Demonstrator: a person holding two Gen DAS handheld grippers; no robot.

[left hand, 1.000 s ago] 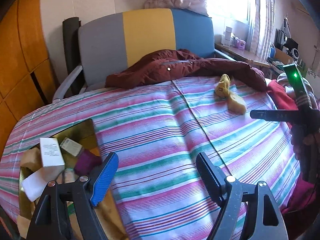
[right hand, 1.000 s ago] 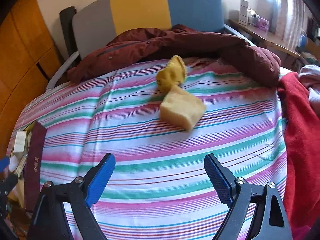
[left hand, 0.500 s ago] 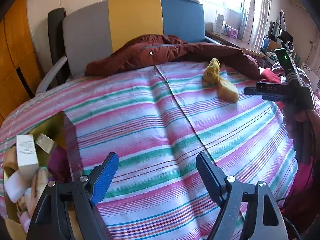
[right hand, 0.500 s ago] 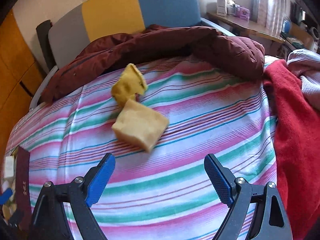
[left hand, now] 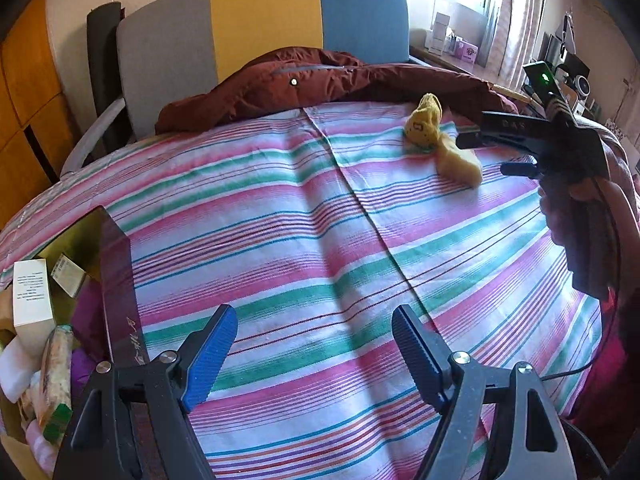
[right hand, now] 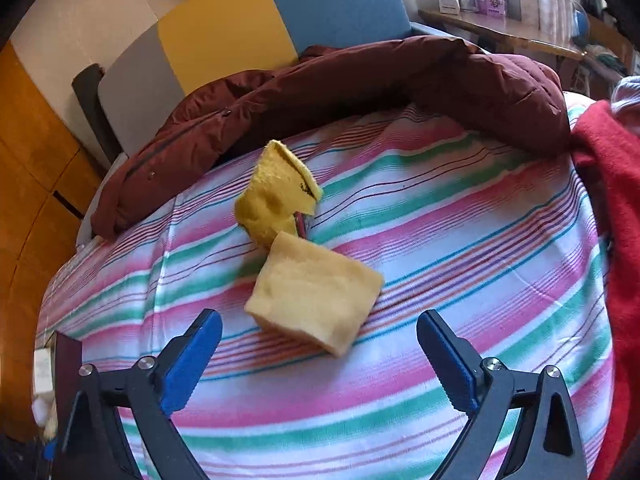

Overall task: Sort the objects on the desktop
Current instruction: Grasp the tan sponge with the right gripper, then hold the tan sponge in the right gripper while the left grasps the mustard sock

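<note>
Sorting looks mostly done, judging by how things lie. The box [left hand: 116,280] at the left edge of the bed already holds a pile: white carton [left hand: 32,300], a smaller carton [left hand: 70,274], purple cloth, wrapped packets, other bits too jumbled to name. What's left out on the striped bedsheet [left hand: 300,240] is the yellow sock pair: one bunched sock [right hand: 276,196] w/ a dark print, and a flatter folded sock [right hand: 316,300] touching it on the near side. No other loose small item visible on the sheet in either view.

Right gripper [right hand: 318,354] hovers just short of the folded sock, jaws wide, nothing between them; sock's near corner sits roughly between the two blue pads. Likely next pick, though whether one or both socks go together can't be told. Left gripper [left hand: 314,352] hangs over bare sheet near the box, jaws wide too, empty.

Around: dark red puffy jacket [right hand: 360,92] heaped along the far side of the bed, just behind the socks but not touching them as far as I can see. Red blanket [right hand: 612,200] bunched at the right edge, well apart from the socks. Tri-colour sofa back [left hand: 260,28] behind, window shelf w/ small boxes further off.

In the way: not much. Sheet is soft & rumpled, so closing on the sock could catch sheet fabric too. The carry to the box crosses open bed, left gripper being the only thing near that path.
</note>
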